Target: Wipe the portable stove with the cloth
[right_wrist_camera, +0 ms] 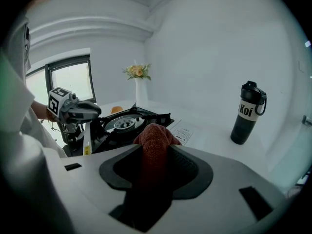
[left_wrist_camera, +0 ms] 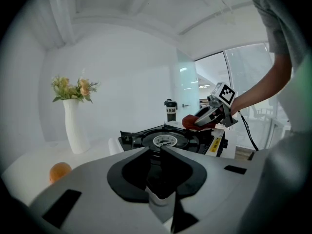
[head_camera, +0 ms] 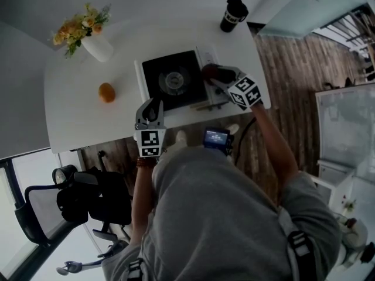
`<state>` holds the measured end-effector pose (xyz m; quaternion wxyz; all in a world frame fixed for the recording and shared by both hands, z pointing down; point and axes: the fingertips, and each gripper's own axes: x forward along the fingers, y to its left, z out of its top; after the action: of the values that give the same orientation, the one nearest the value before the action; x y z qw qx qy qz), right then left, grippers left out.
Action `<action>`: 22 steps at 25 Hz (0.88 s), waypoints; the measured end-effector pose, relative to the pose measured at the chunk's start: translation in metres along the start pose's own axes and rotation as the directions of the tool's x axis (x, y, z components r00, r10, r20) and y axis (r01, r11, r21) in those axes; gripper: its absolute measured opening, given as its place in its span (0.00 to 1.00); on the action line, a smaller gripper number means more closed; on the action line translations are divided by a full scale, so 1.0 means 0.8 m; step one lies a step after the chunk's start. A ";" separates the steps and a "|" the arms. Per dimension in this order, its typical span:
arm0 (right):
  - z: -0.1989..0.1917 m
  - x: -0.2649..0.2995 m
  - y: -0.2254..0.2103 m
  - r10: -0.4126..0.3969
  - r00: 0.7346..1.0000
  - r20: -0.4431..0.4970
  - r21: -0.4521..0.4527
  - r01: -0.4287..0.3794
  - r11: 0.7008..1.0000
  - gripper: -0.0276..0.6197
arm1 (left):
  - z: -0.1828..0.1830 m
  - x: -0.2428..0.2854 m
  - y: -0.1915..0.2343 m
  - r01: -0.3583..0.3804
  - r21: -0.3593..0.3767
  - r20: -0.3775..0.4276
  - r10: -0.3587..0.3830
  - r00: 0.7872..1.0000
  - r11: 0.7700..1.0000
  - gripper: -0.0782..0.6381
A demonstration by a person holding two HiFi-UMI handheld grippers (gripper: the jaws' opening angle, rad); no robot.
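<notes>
Closest to us, at the near edge of the bench (head_camera: 76, 110), our left gripper (head_camera: 153, 102) sits at the front left corner of the stove (head_camera: 173, 81). Its fingers (left_wrist_camera: 135, 171) are drawn narrow, almost together, with their tips at the stove's near rim. We cannot tell whether they pinch that rim. The stove stands along the bench's near edge, toward its right end. Our right gripper (head_camera: 218, 78) comes in from the right, and its fingers (right_wrist_camera: 186, 171) are closed on a bunched dark red cloth (head_camera: 210, 71). The cloth lies over the far right corner of the stove's black top. A printed sheet (right_wrist_camera: 184, 129) lies just beside that corner. Left of the stove, an orange (head_camera: 106, 92) lies well apart from it. A white vase (head_camera: 98, 47) of flowers (head_camera: 79, 28) stands near the far left corner, and a dark bottle (head_camera: 234, 14) stands at the far right corner.
</notes>
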<state>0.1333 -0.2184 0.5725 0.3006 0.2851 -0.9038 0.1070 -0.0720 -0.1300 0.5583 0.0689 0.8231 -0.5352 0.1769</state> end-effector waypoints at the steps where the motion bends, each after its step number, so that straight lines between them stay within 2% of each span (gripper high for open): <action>1: -0.002 -0.003 0.004 -0.003 1.000 -0.001 0.000 0.003 1.000 0.32 | 0.000 0.000 -0.001 0.001 -0.002 -0.001 -0.001 1.000 1.000 0.22; 15: -0.033 -0.044 0.049 -0.063 0.998 -0.002 0.005 0.063 0.998 0.32 | 0.000 0.001 0.001 0.011 -0.016 -0.012 -0.011 1.000 1.000 0.22; 22: -0.044 -0.058 0.061 -0.129 0.992 0.011 0.029 0.129 0.991 0.32 | 0.000 0.002 0.001 0.012 -0.012 -0.010 -0.012 1.000 1.000 0.22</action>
<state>0.1522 -0.1446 0.5711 0.2970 0.3479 -0.8838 0.0982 -0.0720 -0.1316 0.5588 0.0775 0.8250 -0.5311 0.1772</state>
